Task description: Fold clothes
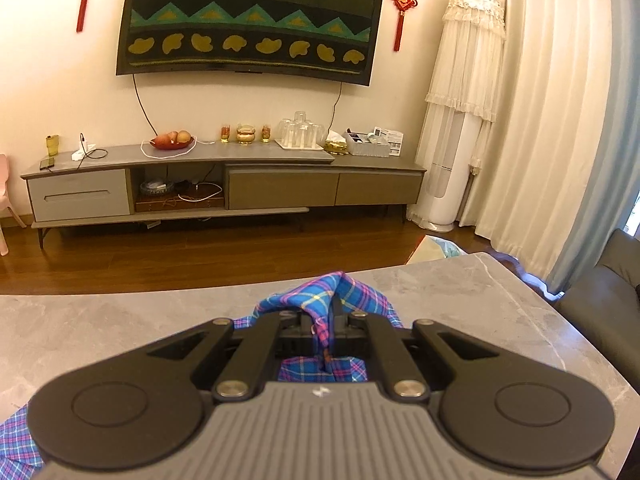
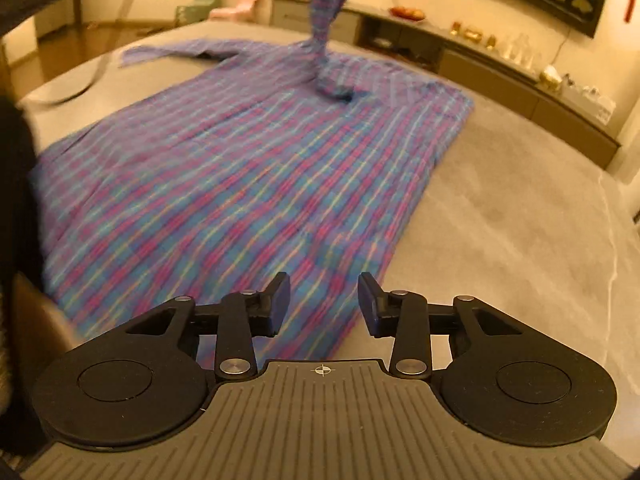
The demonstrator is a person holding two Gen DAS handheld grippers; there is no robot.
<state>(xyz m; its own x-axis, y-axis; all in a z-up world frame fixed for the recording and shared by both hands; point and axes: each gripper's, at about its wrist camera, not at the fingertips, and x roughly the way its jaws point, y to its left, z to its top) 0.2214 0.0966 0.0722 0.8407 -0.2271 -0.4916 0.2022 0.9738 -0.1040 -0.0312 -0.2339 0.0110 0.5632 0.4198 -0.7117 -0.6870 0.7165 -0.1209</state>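
A blue and pink plaid shirt [image 2: 224,168] lies spread flat on the grey marble table [image 2: 500,216]. My left gripper [image 1: 326,316] is shut on a fold of the shirt [image 1: 320,300] and holds it lifted above the table. In the right wrist view that lifted part [image 2: 328,20] rises as a strip from the shirt's far end. One sleeve [image 2: 168,50] lies out to the far left. My right gripper [image 2: 324,300] is open and empty, hovering over the shirt's near edge.
A TV cabinet [image 1: 224,184] with fruit, glasses and boxes stands against the far wall under a covered TV [image 1: 252,20]. A tall covered air conditioner [image 1: 460,120] and curtains are at the right. A dark sofa [image 1: 608,280] sits beside the table's right edge.
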